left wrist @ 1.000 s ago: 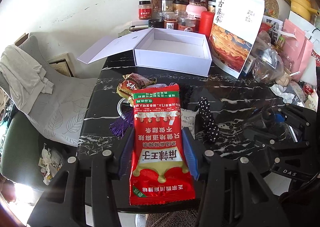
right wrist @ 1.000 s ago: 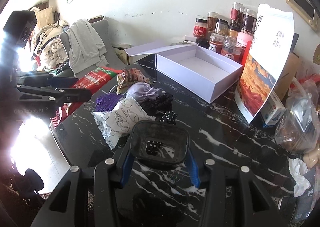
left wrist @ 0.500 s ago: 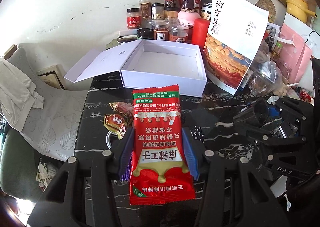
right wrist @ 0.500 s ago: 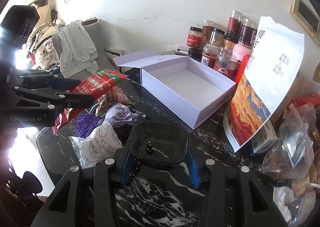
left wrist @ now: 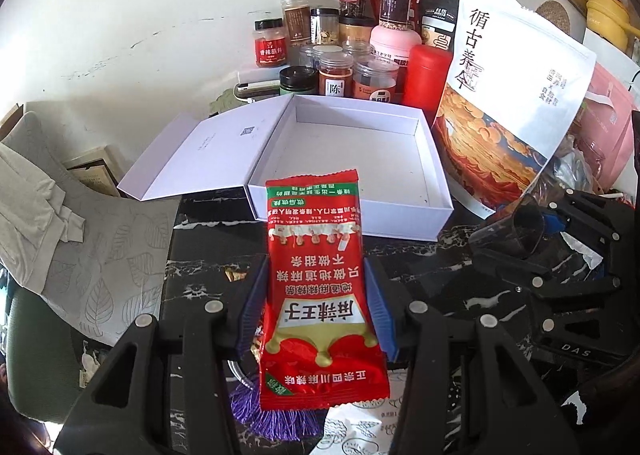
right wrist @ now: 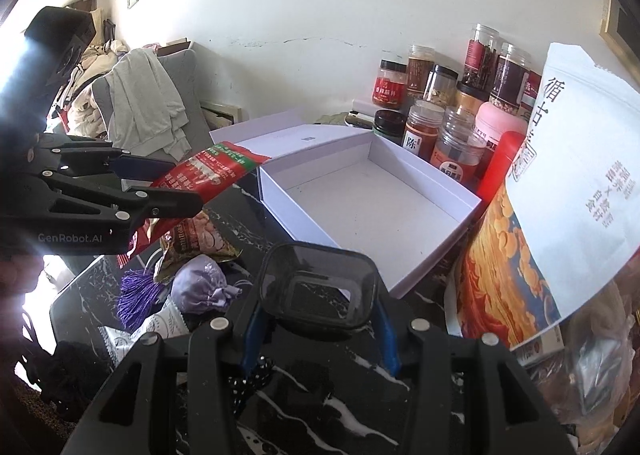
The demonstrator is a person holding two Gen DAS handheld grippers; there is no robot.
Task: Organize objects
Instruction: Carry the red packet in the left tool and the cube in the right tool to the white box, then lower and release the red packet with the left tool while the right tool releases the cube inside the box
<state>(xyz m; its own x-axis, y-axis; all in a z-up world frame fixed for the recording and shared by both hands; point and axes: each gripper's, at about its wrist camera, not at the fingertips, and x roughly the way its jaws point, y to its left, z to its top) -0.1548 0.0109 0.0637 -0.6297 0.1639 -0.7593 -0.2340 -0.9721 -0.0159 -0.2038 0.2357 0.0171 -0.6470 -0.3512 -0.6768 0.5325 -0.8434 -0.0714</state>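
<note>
Gripping a red foil snack packet with green trim [left wrist: 320,287], the left gripper [left wrist: 318,309] has its jaws clamped on the packet's sides, holding it above the black marble-patterned table [left wrist: 208,255], just before the open white cardboard box [left wrist: 356,159]. The right gripper [right wrist: 318,315] is clamped on a dark translucent plastic container [right wrist: 318,289], near the same box's front corner. One box stands there, its lid [left wrist: 200,155] flapped open to the left. Behind it crowd many spice jars [left wrist: 336,75] and one tall red canister [left wrist: 426,75]; a large white printed pouch [left wrist: 508,111] leans at its right. One purple tassel [right wrist: 138,297], a lilac cloth pouch [right wrist: 198,287] and a brown snack packet [right wrist: 200,239] lie on the table.
</note>
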